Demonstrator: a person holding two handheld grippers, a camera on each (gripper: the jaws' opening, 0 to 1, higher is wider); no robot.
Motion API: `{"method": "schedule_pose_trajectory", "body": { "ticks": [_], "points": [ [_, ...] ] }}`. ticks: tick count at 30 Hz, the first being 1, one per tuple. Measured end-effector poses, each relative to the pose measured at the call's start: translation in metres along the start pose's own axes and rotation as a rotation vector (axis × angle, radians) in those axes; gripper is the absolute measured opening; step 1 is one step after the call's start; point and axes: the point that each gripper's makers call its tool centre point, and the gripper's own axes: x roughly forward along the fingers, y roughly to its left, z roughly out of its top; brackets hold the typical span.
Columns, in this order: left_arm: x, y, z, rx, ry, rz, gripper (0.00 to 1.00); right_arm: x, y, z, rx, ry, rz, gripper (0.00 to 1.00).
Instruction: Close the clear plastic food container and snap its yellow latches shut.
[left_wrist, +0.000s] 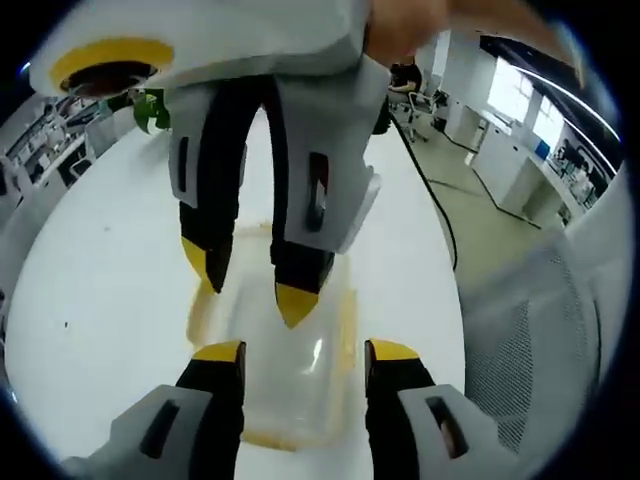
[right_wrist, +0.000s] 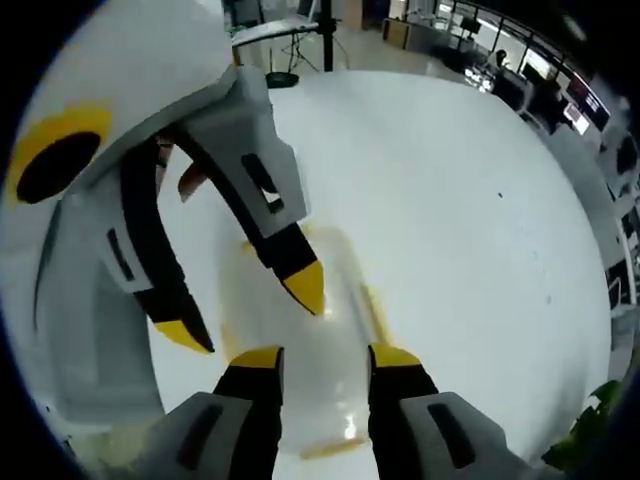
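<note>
White round table (left_wrist: 100, 300), office room behind. Clear plastic food container (left_wrist: 285, 375) lies flat on the table, lid down, yellow latches (left_wrist: 347, 330) along its edges. Both grippers hover over it from opposite sides, tips nearly meeting above the lid. Left gripper (left_wrist: 305, 352) has jaws spread, nothing between them; right gripper (right_wrist: 325, 358) likewise spread, pinching nothing. Green plant (right_wrist: 590, 425) at the table's edge.
</note>
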Motion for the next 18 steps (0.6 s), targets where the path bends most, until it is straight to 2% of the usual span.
{"method": "schedule_pose_trajectory", "body": {
  "ticks": [18],
  "points": [
    [0.004,-0.007,-0.002,0.034,-0.008,0.058,0.55,0.000,-0.013,0.003,-0.031,0.013,0.008,0.36]
  ]
}}
